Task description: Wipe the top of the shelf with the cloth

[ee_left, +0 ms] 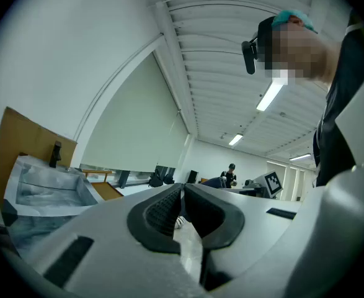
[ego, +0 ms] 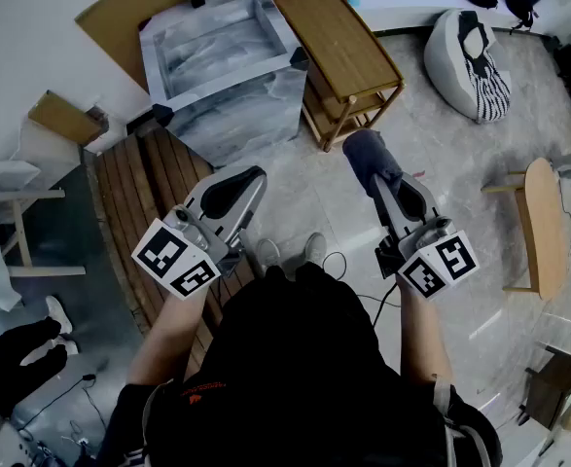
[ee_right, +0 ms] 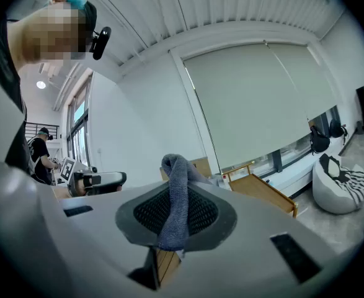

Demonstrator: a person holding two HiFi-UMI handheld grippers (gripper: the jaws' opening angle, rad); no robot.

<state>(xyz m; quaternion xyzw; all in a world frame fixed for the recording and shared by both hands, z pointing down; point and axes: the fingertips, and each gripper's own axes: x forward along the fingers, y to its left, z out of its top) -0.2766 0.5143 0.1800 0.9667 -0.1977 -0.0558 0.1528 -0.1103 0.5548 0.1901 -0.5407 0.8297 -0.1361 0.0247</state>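
The right claw (ee_right: 176, 190) is clamped on the grey cloth (ego: 362, 152), which stands up between its ribbed pads as a folded loop, with a short tail hanging below them. The left claw (ee_left: 182, 189) is closed with its pad tips meeting, and nothing is caught between them. In the head view the person holds both claws out in front of the body, above the pale tiled floor (ego: 441, 173). The left one is angled up and to the right; the right one points up and a little to the left, with the cloth bunched over its tip. The wooden shelf (ego: 336, 39) stands on the floor ahead of the person, towards the far wall. It is a low frame with a flat plank top and a lower tier beneath. The cloth is held in the air on the near side of the shelf's near corner and does not touch it. A grey marbled box (ego: 217, 61) sits just beside the shelf's left edge. A strip of dark wooden slats (ego: 134, 202) runs along the floor's left side. A black-and-white beanbag (ego: 472, 61) rests towards the far right corner of the floor, and a small wooden worktop (ego: 545, 224) stands near its right edge.
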